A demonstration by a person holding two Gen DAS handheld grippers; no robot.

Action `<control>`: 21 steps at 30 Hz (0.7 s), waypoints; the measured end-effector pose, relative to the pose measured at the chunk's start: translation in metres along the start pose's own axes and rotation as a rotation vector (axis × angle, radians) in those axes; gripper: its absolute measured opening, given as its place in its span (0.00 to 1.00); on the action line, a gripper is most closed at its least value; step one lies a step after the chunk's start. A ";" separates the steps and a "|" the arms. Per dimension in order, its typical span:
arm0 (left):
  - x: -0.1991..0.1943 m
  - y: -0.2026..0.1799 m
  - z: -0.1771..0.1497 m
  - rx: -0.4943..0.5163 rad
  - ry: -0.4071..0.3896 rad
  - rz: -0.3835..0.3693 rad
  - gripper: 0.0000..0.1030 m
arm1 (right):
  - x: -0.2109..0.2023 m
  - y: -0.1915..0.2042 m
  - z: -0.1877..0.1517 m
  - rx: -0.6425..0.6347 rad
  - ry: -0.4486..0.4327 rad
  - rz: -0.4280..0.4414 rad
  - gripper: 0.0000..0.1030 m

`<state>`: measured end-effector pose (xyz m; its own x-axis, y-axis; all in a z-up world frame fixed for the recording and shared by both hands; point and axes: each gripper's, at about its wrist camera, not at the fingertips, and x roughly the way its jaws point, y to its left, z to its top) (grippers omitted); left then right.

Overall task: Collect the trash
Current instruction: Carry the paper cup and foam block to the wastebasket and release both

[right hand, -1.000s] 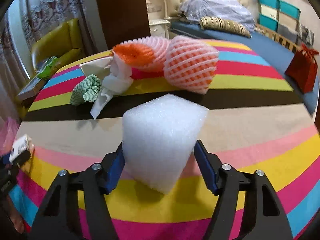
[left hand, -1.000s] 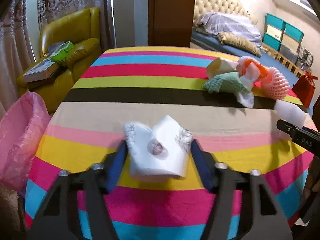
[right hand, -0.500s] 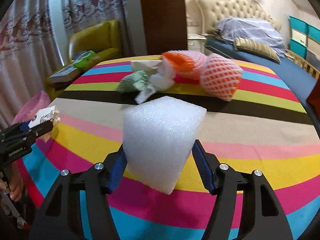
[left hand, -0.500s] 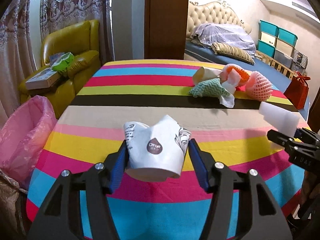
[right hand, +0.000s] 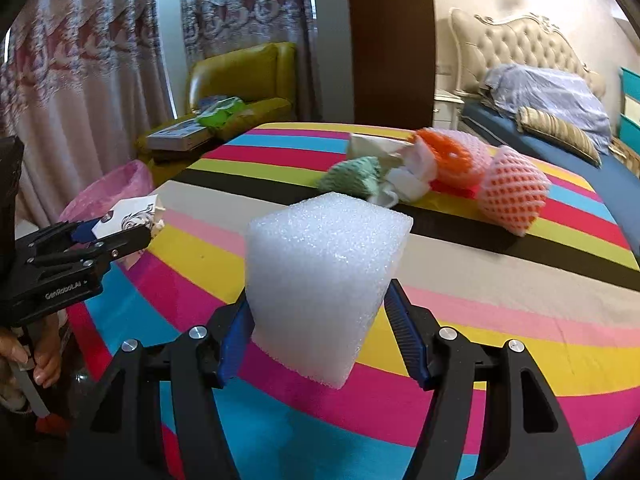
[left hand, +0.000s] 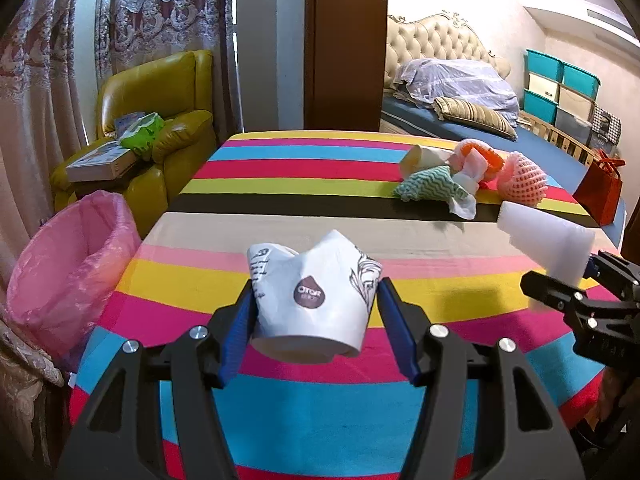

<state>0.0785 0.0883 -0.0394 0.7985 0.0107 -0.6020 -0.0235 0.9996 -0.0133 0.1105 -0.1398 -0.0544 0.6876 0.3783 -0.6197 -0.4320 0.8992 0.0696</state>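
Pink-lined bin (left hand: 68, 256), contents unseen

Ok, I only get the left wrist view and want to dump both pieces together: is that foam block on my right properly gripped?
Observer: Yes. The right wrist view shows the foam block squeezed between both blue pads of the right gripper.
Operator: How does my cup look from that side?
Observer: The paper cup is crushed flat in the left gripper, and from there the pink bin bag shows directly behind it.
Operator: Anything at my handle?
Observer: Just a hand wrapped around the handle below the left gripper.
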 end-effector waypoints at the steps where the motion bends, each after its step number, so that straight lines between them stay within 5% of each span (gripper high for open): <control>1: -0.002 0.001 -0.001 -0.002 -0.003 0.003 0.57 | 0.000 0.005 0.001 -0.014 -0.001 0.008 0.60; 21: -0.059 0.097 0.001 -0.112 -0.120 0.152 0.57 | 0.023 0.095 0.051 -0.252 -0.045 0.172 0.60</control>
<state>0.0296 0.1846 -0.0040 0.8464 0.1711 -0.5043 -0.2105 0.9773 -0.0218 0.1151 -0.0341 -0.0219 0.6147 0.5342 -0.5803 -0.6713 0.7406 -0.0294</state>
